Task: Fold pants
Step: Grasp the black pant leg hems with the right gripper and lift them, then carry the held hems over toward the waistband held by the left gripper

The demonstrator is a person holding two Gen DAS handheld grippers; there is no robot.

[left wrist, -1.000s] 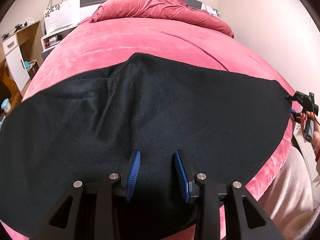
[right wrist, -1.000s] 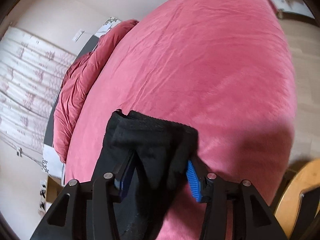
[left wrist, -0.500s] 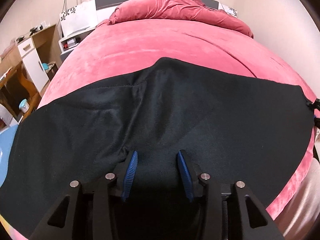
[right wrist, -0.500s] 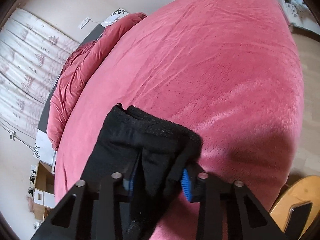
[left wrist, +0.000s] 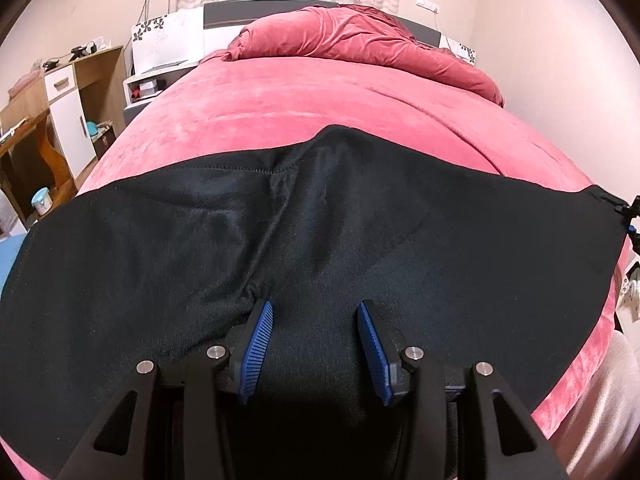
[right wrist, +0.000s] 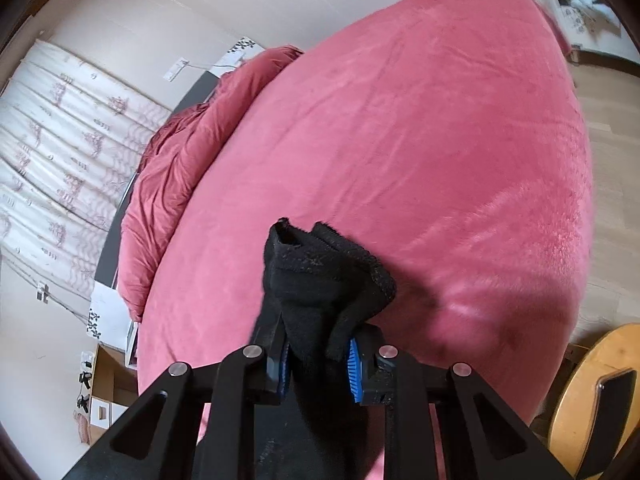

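Pants (left wrist: 320,216) lie spread flat across the bed (left wrist: 304,108), laid out lengthwise, likely so one end can be carried over the other. Left view: left gripper (left wrist: 316,338) hovers at the near edge, jaws partly open with black cloth between the pads, not visibly pinched. Right gripper (left wrist: 630,220) shows at the far right end of the cloth. Right view: right gripper (right wrist: 318,360) closing on a bunched end of the pants (right wrist: 324,276), cloth between the pads, lifted off the bed (right wrist: 420,160).

The pants (left wrist: 320,232) are spread across the near part of the bed (left wrist: 304,112). A duvet (left wrist: 360,44) is heaped at its far end, and a desk (left wrist: 44,120) is placed to its left.
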